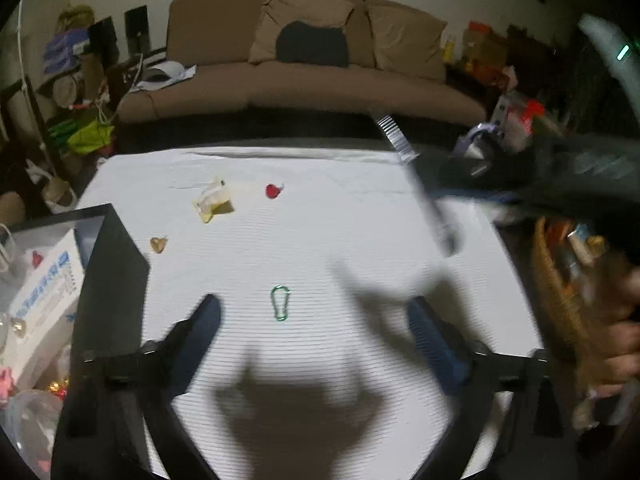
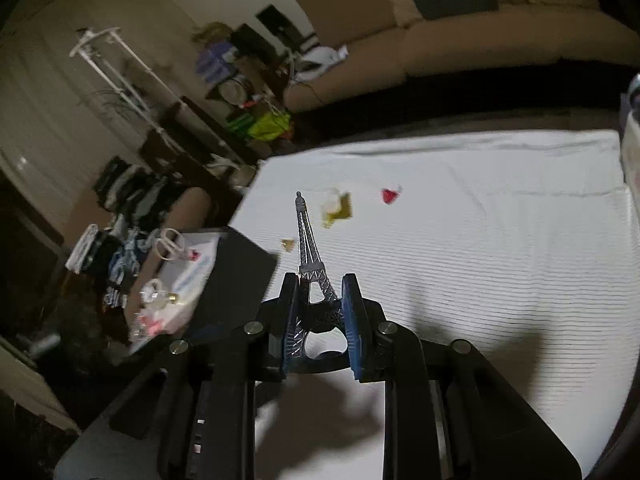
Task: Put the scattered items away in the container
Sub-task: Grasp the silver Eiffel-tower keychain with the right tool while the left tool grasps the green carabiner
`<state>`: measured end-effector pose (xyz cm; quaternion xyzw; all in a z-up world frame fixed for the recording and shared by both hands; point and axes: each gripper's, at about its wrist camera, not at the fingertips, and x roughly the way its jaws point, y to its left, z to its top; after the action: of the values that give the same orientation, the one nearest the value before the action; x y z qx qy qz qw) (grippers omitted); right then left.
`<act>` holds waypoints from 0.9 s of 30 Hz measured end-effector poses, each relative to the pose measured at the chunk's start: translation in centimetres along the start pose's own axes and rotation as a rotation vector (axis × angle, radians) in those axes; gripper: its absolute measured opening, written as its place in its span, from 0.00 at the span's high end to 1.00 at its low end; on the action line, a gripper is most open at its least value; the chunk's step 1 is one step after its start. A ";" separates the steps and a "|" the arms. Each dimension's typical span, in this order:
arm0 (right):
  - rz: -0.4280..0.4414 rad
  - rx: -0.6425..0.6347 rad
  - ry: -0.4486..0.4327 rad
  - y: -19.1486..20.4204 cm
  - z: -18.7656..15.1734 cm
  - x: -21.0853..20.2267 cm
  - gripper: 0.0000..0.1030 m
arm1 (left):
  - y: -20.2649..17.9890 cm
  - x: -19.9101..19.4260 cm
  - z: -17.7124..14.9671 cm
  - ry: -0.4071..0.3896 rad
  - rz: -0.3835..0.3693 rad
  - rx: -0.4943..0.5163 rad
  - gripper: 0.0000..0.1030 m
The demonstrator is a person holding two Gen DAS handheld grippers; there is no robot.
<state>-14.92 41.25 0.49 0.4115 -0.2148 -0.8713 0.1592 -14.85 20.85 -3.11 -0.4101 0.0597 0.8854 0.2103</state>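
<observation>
The right gripper pinches an Eiffel Tower figurine by its base, above the bench. Next it must carry it left over the black container and release. The left gripper is spread over a green carabiner.

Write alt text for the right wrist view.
The right gripper clamps a small metal Eiffel Tower above a white table. A dark container sits at left; three small items lie beyond.
</observation>
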 end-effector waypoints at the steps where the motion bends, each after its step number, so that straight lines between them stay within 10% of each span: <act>1: -0.041 -0.003 -0.008 0.5 0.0 -0.9 0.80 | -0.1 1.0 -0.5 0.022 0.012 0.006 0.01; 6: -0.129 0.021 -0.077 1.0 -2.3 -5.0 0.80 | 0.3 9.4 -2.2 0.124 0.097 -0.018 0.02; 12: -0.205 0.025 -0.083 -0.5 -5.4 -8.1 0.80 | 1.6 15.0 -2.8 0.129 0.169 -0.127 0.26; 13: -0.220 0.025 -0.080 -0.9 -5.8 -8.4 0.80 | 1.8 14.9 -2.6 0.116 0.190 -0.145 0.42; 14: -0.234 0.028 -0.078 -1.2 -5.9 -8.4 0.80 | 2.0 14.7 -2.5 0.103 0.209 -0.165 0.79; 27: -0.225 0.053 -0.102 -0.8 -4.8 -9.1 0.80 | 7.3 6.2 -1.5 0.005 0.056 -0.396 0.81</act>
<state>-5.69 44.89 3.28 0.3923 -0.1982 -0.8974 0.0385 -20.42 15.78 -9.27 -0.4439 -0.1039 0.8843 0.1008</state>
